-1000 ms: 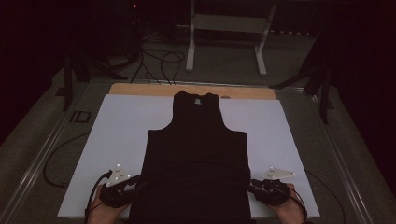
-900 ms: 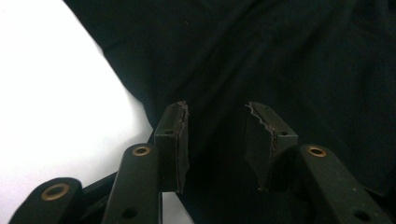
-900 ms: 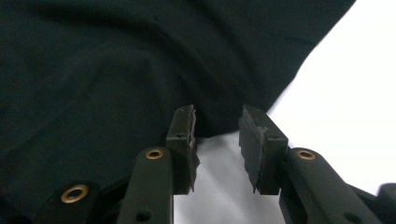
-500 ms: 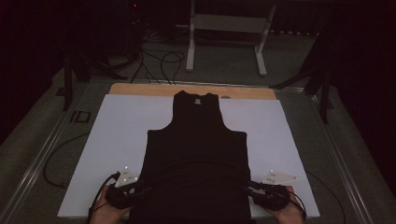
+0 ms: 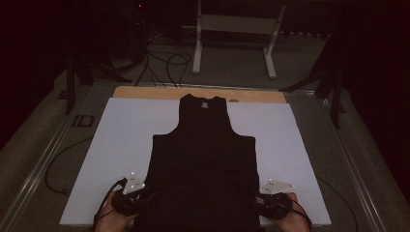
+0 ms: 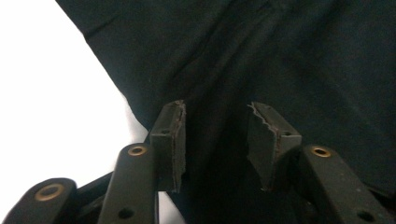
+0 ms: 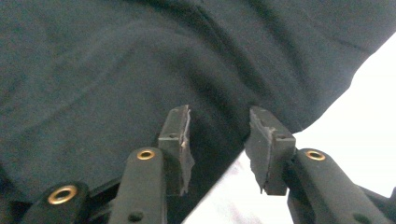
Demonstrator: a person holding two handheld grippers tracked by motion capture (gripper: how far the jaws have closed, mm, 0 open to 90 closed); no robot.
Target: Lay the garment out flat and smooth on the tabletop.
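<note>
A wooden table [image 5: 145, 92] is carrying a white sheet [image 5: 121, 145], and a black tank top [image 5: 203, 159] is lying flat on it, its lower hem, dim from above, seemingly reaching the left gripper [image 5: 138, 203] and right gripper [image 5: 266, 205].

Room dark, lit mainly over the white counter [image 5: 125, 145]. Grey floor [image 5: 232, 67] beyond carries loose black cables [image 5: 162, 65]. White metal frame [image 5: 234, 29] stands behind.

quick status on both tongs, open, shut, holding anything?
Left tongs: open, jaws apart over the black sleeveless fabric top, just closing slightly.
Right tongs: open at the top's edge, just opening slightly.
</note>
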